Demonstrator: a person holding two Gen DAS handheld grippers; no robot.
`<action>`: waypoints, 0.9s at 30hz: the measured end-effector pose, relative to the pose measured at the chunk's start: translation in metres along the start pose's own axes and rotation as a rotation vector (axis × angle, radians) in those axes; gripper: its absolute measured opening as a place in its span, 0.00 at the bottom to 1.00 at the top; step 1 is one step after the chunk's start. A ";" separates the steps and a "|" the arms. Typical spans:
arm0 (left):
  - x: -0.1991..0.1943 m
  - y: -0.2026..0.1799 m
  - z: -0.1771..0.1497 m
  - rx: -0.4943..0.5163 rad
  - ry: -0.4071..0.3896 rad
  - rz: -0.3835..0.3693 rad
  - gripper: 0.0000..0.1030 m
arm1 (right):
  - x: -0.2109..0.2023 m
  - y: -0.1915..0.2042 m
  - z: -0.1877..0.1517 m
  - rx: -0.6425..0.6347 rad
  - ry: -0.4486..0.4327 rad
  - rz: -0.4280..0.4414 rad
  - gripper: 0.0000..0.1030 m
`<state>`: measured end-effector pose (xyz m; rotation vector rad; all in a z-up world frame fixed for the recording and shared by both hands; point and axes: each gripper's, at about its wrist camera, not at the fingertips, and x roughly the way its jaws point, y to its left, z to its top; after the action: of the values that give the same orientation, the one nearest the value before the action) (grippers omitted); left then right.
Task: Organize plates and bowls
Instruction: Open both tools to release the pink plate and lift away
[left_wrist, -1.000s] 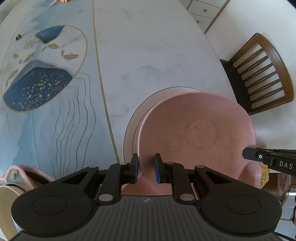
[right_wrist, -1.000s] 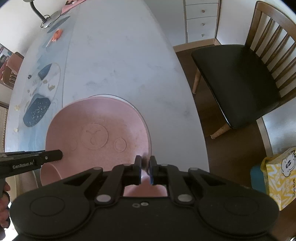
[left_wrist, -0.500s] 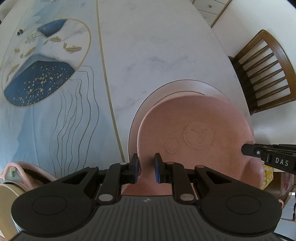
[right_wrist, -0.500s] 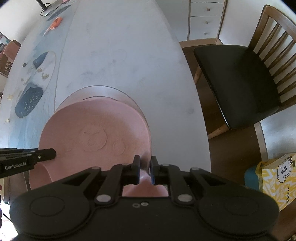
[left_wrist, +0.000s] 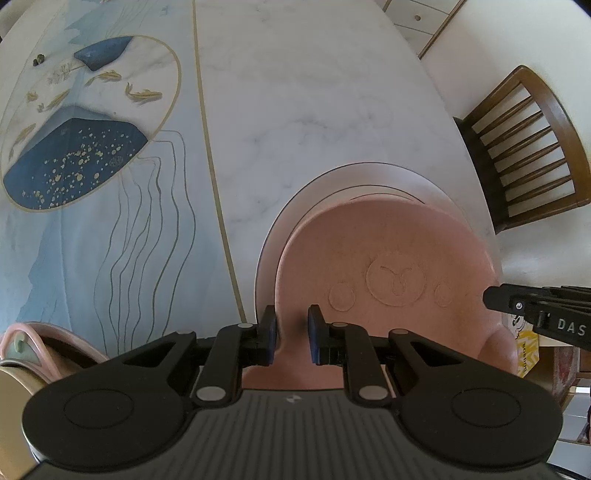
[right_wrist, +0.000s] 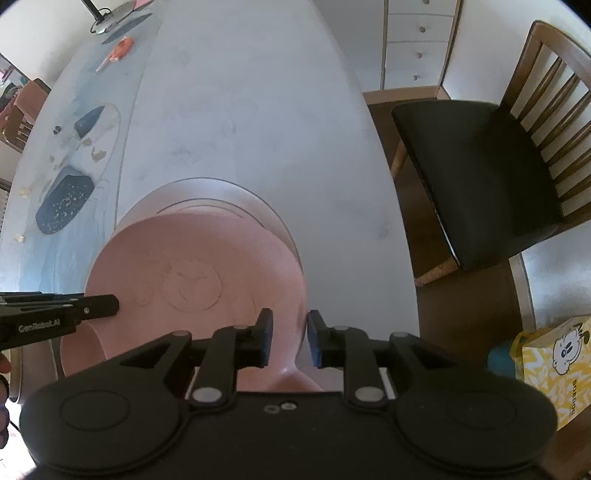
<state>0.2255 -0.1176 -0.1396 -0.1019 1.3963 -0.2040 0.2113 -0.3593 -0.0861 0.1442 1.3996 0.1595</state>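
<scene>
Two grippers, both aimed steeply down at one pink bowl (left_wrist: 395, 280) with a bear face pressed into its bottom. Left gripper (left_wrist: 291, 332) narrow, pads clamped on the bowl's near rim (pink filling the gap between them). Right gripper (right_wrist: 290, 338) on the opposite rim, jaws just now opening, only slightly apart, rim between the pads with a sliver of space on either side, so no grip. Bowl inside the outline of a pale plate (left_wrist: 369, 177) on the marble table (left_wrist: 295, 92), near the edge by the wooden chair (right_wrist: 480, 177); hard to tell whether fully seated on the plate. More dishes (left_wrist: 44, 339) stacked at the left view's lower left corner, well apart from the bowl.
</scene>
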 end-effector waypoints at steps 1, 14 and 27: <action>0.000 0.000 0.000 -0.001 0.000 -0.001 0.16 | -0.003 0.000 0.000 0.000 -0.006 0.001 0.22; -0.017 0.003 -0.009 0.011 -0.076 0.000 0.59 | -0.028 0.003 -0.007 -0.003 -0.071 0.035 0.37; -0.066 0.006 -0.032 0.065 -0.217 -0.004 0.59 | -0.061 0.040 -0.026 -0.081 -0.140 0.110 0.56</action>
<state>0.1839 -0.0964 -0.0830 -0.0709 1.1723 -0.2349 0.1745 -0.3323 -0.0242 0.1624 1.2440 0.2918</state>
